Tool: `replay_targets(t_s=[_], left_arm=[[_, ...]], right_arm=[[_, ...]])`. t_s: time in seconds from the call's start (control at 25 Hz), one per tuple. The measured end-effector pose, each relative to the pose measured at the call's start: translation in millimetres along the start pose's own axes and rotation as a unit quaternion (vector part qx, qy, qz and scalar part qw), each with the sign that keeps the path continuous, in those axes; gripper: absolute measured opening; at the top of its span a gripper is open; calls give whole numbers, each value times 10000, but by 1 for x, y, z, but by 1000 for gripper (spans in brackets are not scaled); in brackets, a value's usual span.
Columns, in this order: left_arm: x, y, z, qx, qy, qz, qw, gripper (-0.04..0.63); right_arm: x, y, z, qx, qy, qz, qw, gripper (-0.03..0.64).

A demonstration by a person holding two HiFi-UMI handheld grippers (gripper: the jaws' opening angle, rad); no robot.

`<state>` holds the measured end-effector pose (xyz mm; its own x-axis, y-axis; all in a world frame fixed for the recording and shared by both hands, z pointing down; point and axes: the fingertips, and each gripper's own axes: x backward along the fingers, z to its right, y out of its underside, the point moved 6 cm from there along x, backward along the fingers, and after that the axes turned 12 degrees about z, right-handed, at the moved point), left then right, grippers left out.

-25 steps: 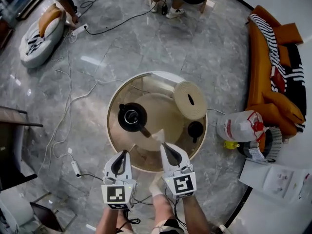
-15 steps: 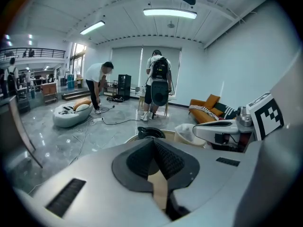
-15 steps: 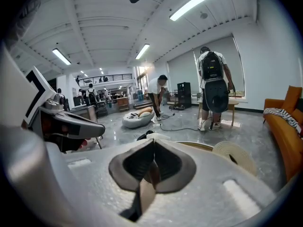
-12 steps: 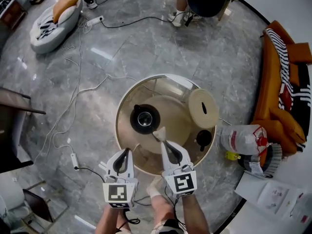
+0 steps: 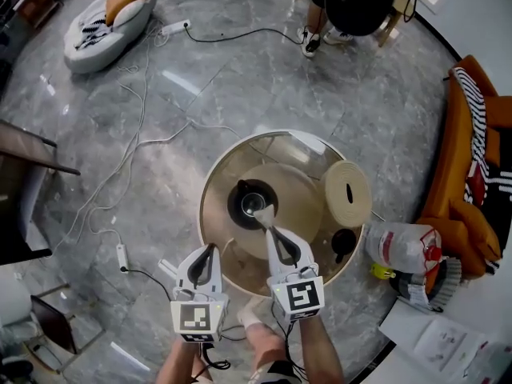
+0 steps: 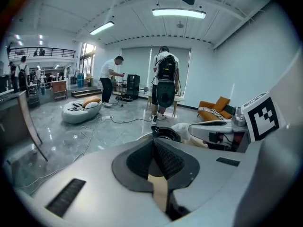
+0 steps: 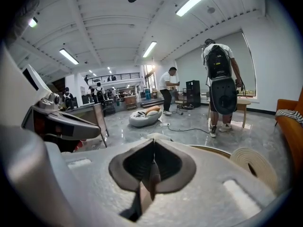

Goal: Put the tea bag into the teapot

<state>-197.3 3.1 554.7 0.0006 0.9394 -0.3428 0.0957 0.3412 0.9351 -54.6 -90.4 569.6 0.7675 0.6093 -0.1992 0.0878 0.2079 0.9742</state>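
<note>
The right gripper (image 5: 269, 228) has its jaws pressed together, pinching the top of the tea bag (image 5: 264, 212); the right gripper view shows the two pads meeting with the white bag protruding just beyond the tips. In the head view the tea bag now overlaps the near right rim of the black teapot (image 5: 242, 198), at the edge of its open top. One second ago the bag hung clear of the teapot body, off to its near right side, so the gap between bag and opening has closed. Whether the bag touches the rim cannot be told. The teapot stands upright on the round table (image 5: 298, 184), in the same spot relative to the black teapot lid (image 5: 344, 242) and the round woven piece (image 5: 348, 192), which both lie to its right, apart from it. The left gripper (image 5: 210, 250) has its jaws closed on each other with nothing between them, as the left gripper view confirms. It is held over the near left edge of the table, beside the right gripper, in the same relation to it as in the earlier frames. The head view has also shifted, so the table now appears further right in the frame.
</note>
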Motion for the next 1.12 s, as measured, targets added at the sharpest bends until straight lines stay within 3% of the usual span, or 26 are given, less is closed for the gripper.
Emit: replay_targets(t_s=[0.6,0.96,1.0,1.12], left_arm=[[8,21,-37,208,-381,-73,9990,20],[9,7,-48,449,-562,-55,9974,20],[10,8,-47,457,-547,-45,9974,20],[13,17,-44,304,-417,-44,9987,20]], right_arm=[[-51,26,-1,249,-124,-297,9992,2],[-57,22,-7,325,-160,-435,9984,3],[-57,23,-8,340,-179,-448,9983,11],[-56,22,-10,362,-119,-371,9986,123]])
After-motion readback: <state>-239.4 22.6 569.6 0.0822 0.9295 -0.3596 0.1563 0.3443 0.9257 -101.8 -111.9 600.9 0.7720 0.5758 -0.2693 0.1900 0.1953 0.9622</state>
